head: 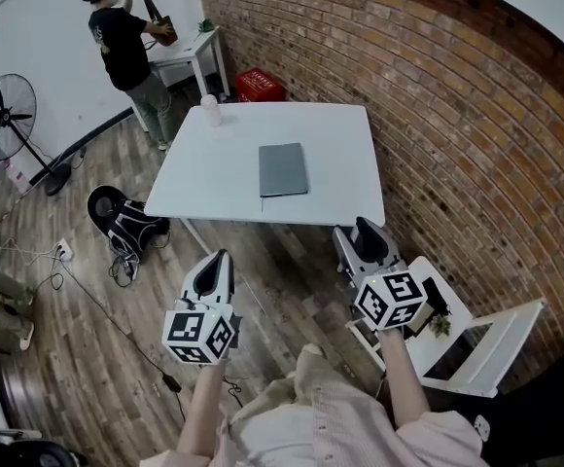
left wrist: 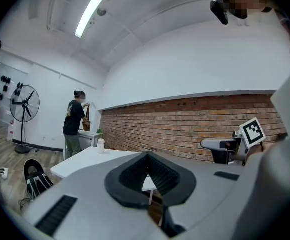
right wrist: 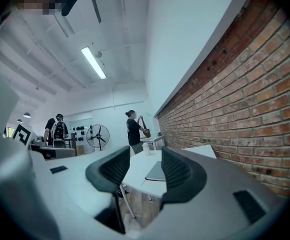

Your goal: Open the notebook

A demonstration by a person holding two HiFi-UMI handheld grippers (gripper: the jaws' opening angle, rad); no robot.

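Short of the table [head: 214, 163], the left gripper [left wrist: 147, 158] is sitting pinched shut on nothing, so I'm guessing it's just going to skid over the cover instead of lifting it. The right gripper [right wrist: 144, 159] is hanging wide open, empty. The notebook [head: 282, 169] is lying closed mid-table, well apart from both.

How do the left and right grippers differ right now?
The left gripper has its fingers together; the right gripper has its fingers apart. In the head view, the right gripper sits nearer the edge of the table than the left gripper. Both are empty, short of the closed notebook.
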